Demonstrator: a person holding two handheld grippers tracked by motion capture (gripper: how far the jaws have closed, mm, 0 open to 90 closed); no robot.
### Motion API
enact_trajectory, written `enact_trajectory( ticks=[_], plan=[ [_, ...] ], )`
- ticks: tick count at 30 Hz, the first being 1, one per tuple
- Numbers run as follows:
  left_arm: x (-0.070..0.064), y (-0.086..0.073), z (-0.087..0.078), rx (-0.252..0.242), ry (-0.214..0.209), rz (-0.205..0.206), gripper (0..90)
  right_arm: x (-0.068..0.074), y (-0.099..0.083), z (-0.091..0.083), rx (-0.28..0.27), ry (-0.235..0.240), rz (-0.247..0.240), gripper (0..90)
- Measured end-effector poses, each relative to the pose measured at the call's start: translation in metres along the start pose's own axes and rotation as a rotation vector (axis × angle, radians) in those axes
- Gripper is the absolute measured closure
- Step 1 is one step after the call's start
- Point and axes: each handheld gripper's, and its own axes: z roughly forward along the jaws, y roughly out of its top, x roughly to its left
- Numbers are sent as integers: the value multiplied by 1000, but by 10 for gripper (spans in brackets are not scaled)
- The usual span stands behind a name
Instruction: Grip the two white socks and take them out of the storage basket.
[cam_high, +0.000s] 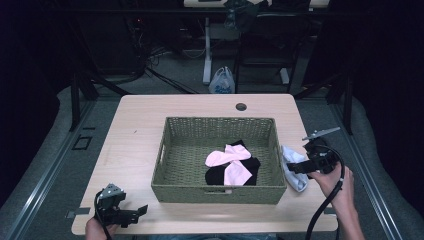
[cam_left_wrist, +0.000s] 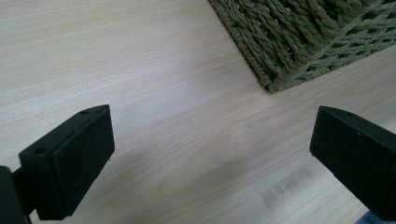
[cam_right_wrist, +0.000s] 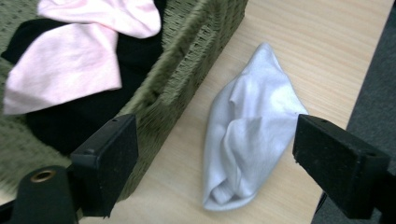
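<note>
A green woven basket (cam_high: 170, 177) sits mid-table and holds pink socks (cam_high: 227, 156) on a black garment (cam_high: 250, 175). A crumpled white sock (cam_right_wrist: 250, 135) lies on the wood just outside the basket's right wall (cam_right_wrist: 187, 70), also visible in the high view as the white sock (cam_high: 295, 170). My right gripper (cam_high: 295, 167) hovers over it, open, with the sock between and below its jaws (cam_right_wrist: 219, 158). My left gripper (cam_high: 135, 212) is open near the table's front left corner, above bare wood (cam_left_wrist: 210, 154), a short way from the basket's corner (cam_left_wrist: 280, 70).
The table (cam_high: 135, 135) has a round cable hole (cam_high: 241, 106) at the back. Its right edge runs close beside the white sock. Beyond the table stand a desk leg and a white plastic bag (cam_high: 222, 81) on the floor.
</note>
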Motion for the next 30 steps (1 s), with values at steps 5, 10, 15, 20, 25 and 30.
enact_trajectory(
  ticks=[5,10,15,20,25,30],
  plan=[
    [0,0,1,-3,2,2,2,6,-15,-13,-11,0,-17,73],
    [0,0,1,-3,3,1,1,8,-37,-19,-30,11,-5,59],
    [0,1,2,2,0,2,2,12,-59,-19,-59,11,-2,56],
    [0,2,3,4,3,5,2,15,-78,-16,-86,8,21,38],
    [0,2,3,2,7,0,2,19,-99,1,-48,3,31,26],
    [0,2,3,7,11,2,2,16,-109,23,34,58,33,29]
  ],
)
